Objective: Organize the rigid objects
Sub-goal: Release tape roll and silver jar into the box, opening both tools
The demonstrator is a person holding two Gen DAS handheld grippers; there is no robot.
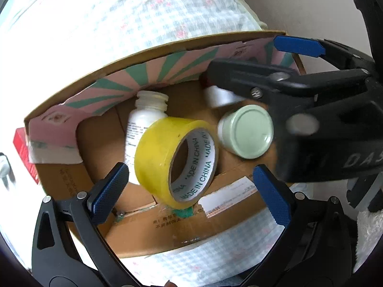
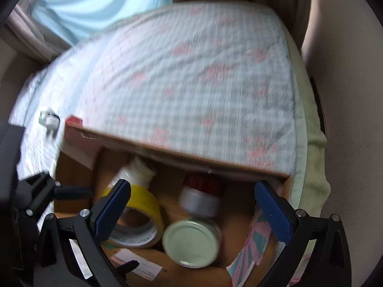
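An open cardboard box (image 1: 215,227) sits on a bed. Inside it, a yellow tape roll (image 1: 162,157) leans on a white bottle (image 1: 141,119) without a cap, next to a jar with a pale green lid (image 1: 249,131). My left gripper (image 1: 191,191) hangs open above the box, the tape roll between its fingers but untouched. My right gripper (image 2: 191,212) is open too, over the green-lidded jar (image 2: 191,241), with nothing pressed between its pads. A white jar with a red cap (image 2: 201,198) lies behind it. The tape roll (image 2: 141,215) and bottle (image 2: 134,172) are to the left.
The box's pink and green patterned flap (image 1: 143,76) stands along its far side. A red packet (image 2: 74,119) and a small white object (image 2: 49,118) lie on the checked bedsheet (image 2: 191,71) beside the box. Curtains and a wall stand beyond the bed.
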